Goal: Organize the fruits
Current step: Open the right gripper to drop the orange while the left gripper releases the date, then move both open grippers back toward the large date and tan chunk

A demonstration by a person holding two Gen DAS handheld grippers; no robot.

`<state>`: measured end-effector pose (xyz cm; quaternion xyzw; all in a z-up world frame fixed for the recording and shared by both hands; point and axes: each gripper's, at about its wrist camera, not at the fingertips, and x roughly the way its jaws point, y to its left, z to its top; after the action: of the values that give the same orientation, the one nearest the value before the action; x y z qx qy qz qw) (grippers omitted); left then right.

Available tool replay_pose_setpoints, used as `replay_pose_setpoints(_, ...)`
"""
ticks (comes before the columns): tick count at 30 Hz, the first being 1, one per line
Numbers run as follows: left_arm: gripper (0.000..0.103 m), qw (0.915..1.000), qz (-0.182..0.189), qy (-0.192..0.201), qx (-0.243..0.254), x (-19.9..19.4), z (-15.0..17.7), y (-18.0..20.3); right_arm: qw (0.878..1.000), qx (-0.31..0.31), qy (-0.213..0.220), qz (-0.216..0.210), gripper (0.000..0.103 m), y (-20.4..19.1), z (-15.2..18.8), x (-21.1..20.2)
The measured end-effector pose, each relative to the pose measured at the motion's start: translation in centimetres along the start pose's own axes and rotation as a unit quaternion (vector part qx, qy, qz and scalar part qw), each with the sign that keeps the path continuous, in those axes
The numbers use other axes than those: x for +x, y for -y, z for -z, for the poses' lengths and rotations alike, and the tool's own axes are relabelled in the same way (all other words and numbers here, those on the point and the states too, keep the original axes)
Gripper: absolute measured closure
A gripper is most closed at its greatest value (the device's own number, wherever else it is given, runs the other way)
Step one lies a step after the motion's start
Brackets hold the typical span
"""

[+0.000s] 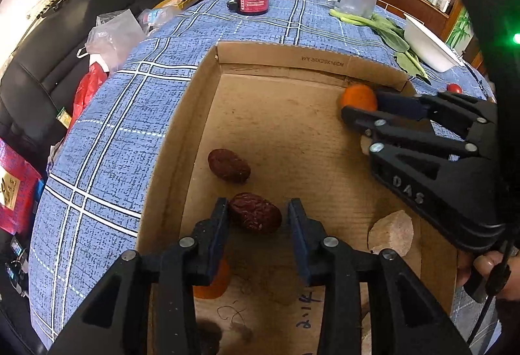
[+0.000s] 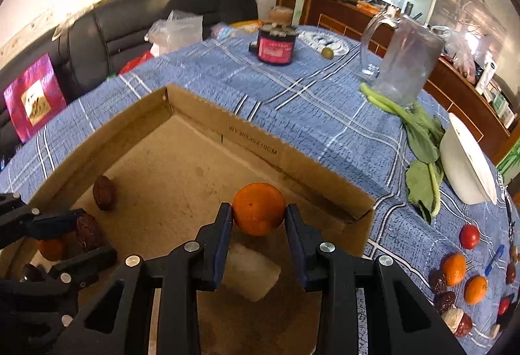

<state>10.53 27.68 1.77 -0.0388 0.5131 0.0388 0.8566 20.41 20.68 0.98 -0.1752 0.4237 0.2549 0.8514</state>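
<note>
Your left gripper (image 1: 256,218) stands over the near left part of the cardboard box (image 1: 201,69), its jaws parted around a red date (image 1: 255,216); the left pad touches the fruit, the right pad stands clear, so the date is not gripped and lies on the box floor. A second date (image 1: 228,165) lies just beyond it. Your right gripper (image 2: 259,218) is clamped on a mandarin (image 2: 259,208) inside the box near its far right corner. More mandarins (image 2: 453,269) and dates lie on the blue checked tablecloth (image 2: 325,108) outside.
</note>
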Motion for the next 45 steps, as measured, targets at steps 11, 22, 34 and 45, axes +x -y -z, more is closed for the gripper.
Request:
replay_pose_setpoints(11, 0.06, 1.0, 0.006, 0.002, -0.004, -0.5, 0.3, -0.1, 1.0, 0.003, 0.015, 0.018, 0.04, 0.1, 0.1, -1.5)
replay_pose_setpoints(22, 0.046, 0.9974, -0.029, 0.064, -0.015, -3.6, 1.8, -1.0, 0.994, 0.098, 0.028, 0.049, 0.038, 2.4, 3.4, -7.2)
replay_pose_setpoints(34, 0.036, 0.9947, -0.034, 0.094, -0.026, -6.8, 3.8, 3.2, 0.984, 0.164, 0.03, 0.07, 0.032, 5.2, 14.4, -14.6)
replay_pose_setpoints(45, 0.033, 0.996, -0.027, 0.084, 0.007, -7.3, 5.0, 12.7, 0.968, 0.236, 0.022, 0.084, 0.032, 15.0, 22.3, -17.5)
